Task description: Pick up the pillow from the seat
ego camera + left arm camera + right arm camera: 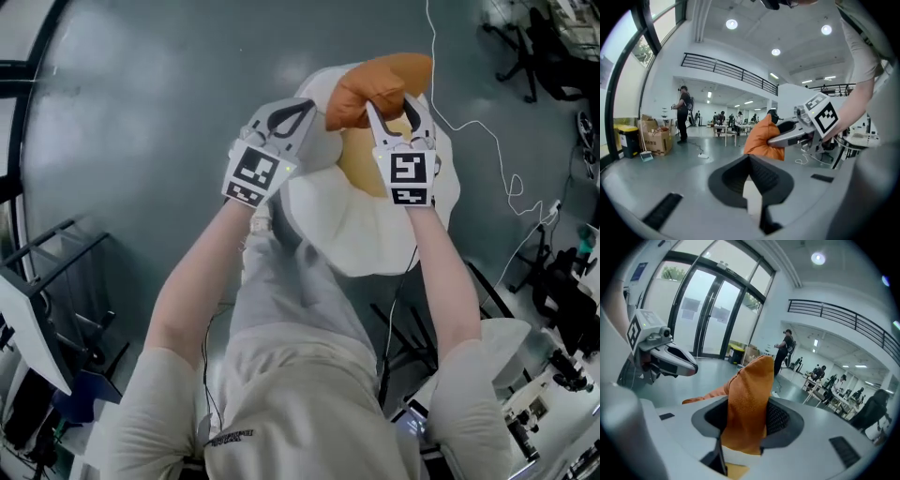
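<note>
Right gripper (392, 105) pinches one fold of the soft orange fabric pillow (375, 82) — left gripper (307, 105) clenched, empty — so the fold may slip free.

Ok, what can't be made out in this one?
- Seat: head view only; the pillow, right claw and the person's arm cover parts, and its base is hidden underneath.
- Gap between pillow and seat: the head view looks straight down, so unreadable.
- Pillow's lower end: right gripper view, sunk behind the claw.
- Tan patch: head view, half covered, identity unclear.
- Background people: gripper views, too small.
</note>
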`<act>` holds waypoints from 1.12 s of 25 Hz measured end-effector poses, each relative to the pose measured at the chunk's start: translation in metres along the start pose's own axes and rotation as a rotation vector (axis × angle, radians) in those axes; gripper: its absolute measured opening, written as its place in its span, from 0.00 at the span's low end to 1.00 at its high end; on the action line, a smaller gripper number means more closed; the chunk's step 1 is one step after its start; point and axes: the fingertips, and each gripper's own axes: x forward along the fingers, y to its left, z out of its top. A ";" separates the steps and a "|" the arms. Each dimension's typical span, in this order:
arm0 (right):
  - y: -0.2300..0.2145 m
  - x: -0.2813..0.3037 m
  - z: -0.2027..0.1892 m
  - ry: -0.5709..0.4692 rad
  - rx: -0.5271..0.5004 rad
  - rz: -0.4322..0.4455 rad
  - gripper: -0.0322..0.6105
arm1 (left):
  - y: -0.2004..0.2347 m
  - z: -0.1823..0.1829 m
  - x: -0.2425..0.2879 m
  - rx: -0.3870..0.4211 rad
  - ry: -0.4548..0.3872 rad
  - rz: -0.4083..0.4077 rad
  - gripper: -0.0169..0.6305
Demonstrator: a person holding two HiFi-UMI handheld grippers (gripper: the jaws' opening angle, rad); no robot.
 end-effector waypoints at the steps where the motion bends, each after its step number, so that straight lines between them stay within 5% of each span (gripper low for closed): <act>1: -0.011 -0.017 0.026 -0.043 0.009 -0.013 0.37 | 0.002 0.027 -0.008 0.016 -0.029 0.014 0.04; 6: -0.071 -0.119 0.137 -0.254 0.081 -0.091 0.37 | -0.001 0.160 -0.054 0.069 -0.186 0.065 0.04; 15: -0.105 -0.321 0.264 -0.527 0.086 -0.172 0.37 | -0.045 0.328 -0.147 0.103 -0.375 0.100 0.04; 21: -0.097 -0.417 0.286 -0.647 0.100 -0.212 0.37 | -0.095 0.372 -0.196 0.170 -0.432 0.081 0.04; 28: -0.073 -0.459 0.269 -0.676 0.222 -0.214 0.37 | -0.134 0.372 -0.230 0.169 -0.411 0.053 0.04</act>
